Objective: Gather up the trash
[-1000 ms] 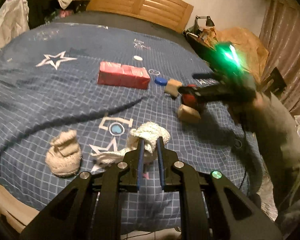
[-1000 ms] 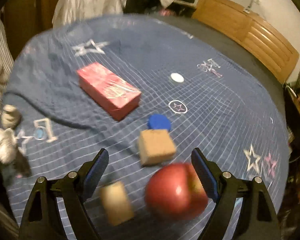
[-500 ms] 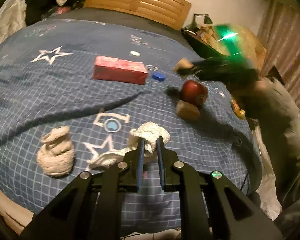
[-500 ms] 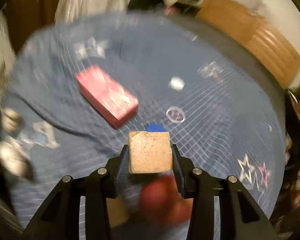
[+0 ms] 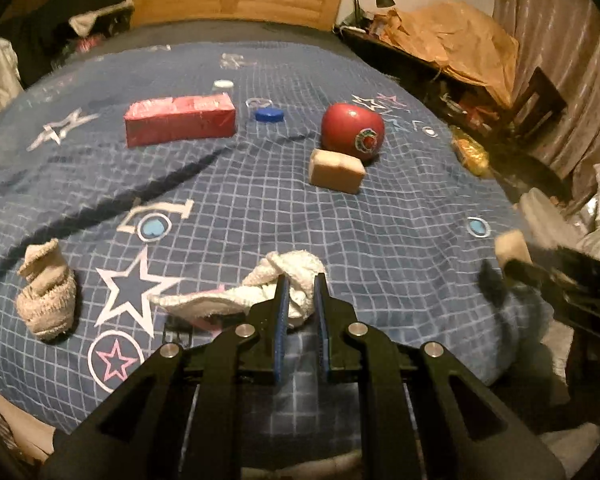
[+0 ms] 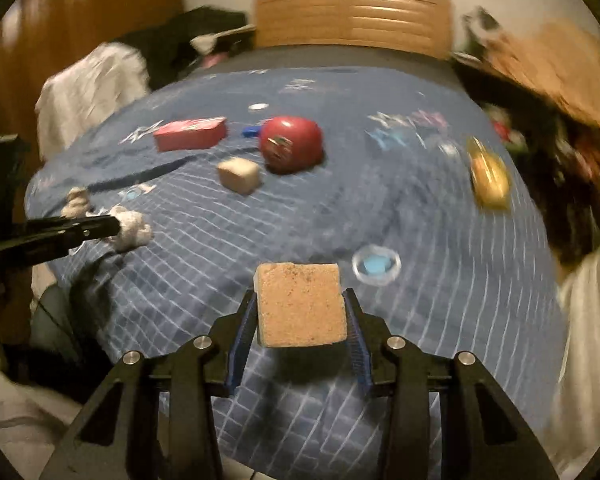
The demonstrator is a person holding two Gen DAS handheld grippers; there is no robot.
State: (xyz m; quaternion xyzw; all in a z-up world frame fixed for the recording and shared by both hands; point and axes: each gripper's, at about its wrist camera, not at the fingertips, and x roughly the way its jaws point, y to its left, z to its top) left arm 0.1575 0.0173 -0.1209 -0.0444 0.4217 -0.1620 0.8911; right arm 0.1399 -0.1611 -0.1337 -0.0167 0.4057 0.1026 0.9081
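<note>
STEP: carrying trash off the bed – keeping both grips firm, moving level | RIGHT: right gripper (image 6: 300, 320) is clamping the tan cork-like square block (image 6: 301, 305), jaws having just closed on it, over the blue checked bedspread (image 6: 420, 320) | LEFT: left gripper (image 5: 299, 308) is pinching the white crumpled cloth (image 5: 288, 280) at the near bed edge.

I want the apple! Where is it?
The apple sits on the bed, right of the red box in the left wrist view, with a tan block just in front of it.
</note>
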